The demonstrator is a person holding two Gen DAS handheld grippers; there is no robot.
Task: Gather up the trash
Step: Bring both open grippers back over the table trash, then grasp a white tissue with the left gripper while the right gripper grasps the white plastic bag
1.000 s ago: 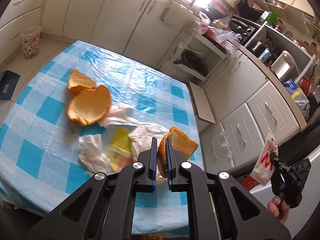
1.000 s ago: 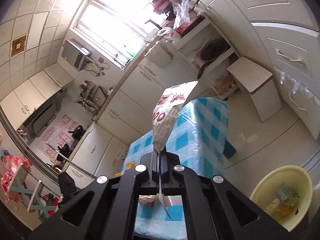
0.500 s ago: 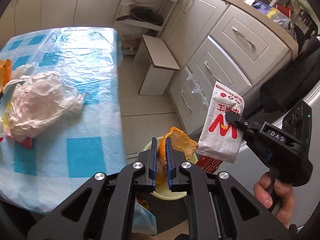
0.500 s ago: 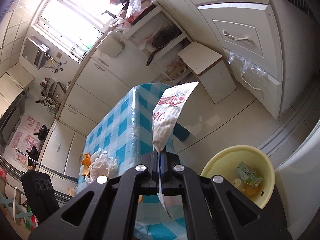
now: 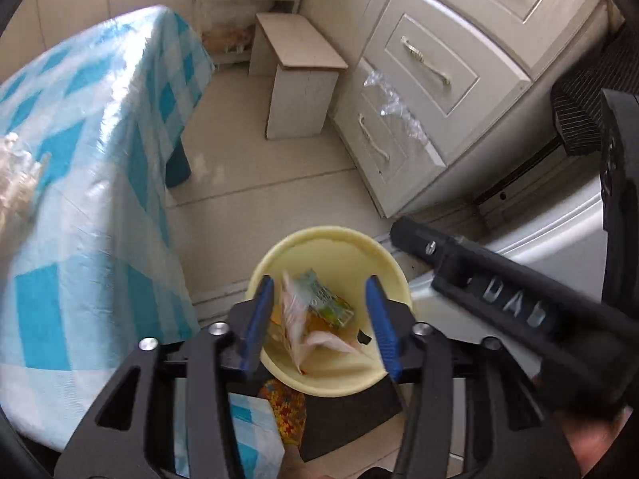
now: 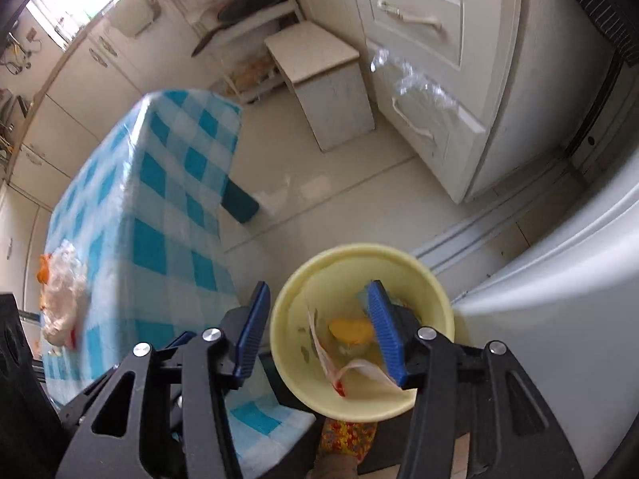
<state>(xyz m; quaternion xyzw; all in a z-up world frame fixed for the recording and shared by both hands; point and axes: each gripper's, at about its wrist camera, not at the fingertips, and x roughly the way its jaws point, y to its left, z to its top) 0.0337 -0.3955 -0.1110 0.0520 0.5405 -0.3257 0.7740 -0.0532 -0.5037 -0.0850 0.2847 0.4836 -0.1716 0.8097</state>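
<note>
A pale yellow bin (image 5: 331, 239) stands on the floor beside the table; it also shows in the right wrist view (image 6: 355, 255). Inside lie a white and red wrapper (image 5: 297, 319), a green carton (image 5: 325, 299) and an orange peel piece (image 6: 351, 329). My left gripper (image 5: 319, 319) is open and empty right above the bin. My right gripper (image 6: 319, 327) is open and empty above the bin too; its black body (image 5: 499, 291) crosses the left wrist view at the right. A crumpled plastic bag (image 6: 64, 291) and orange peel (image 6: 43, 271) lie on the table.
The table with a blue checked cloth (image 5: 80, 159) fills the left. A small white stool (image 5: 299, 80) and white drawers (image 5: 431, 72) stand behind the bin. A grey appliance (image 6: 559, 299) is at the right. A colourful cloth (image 6: 347, 439) lies under the bin.
Both grippers swung from the table to above the bin and opened. The peel left my left gripper and the wrapper left my right gripper; both now lie in the bin.
</note>
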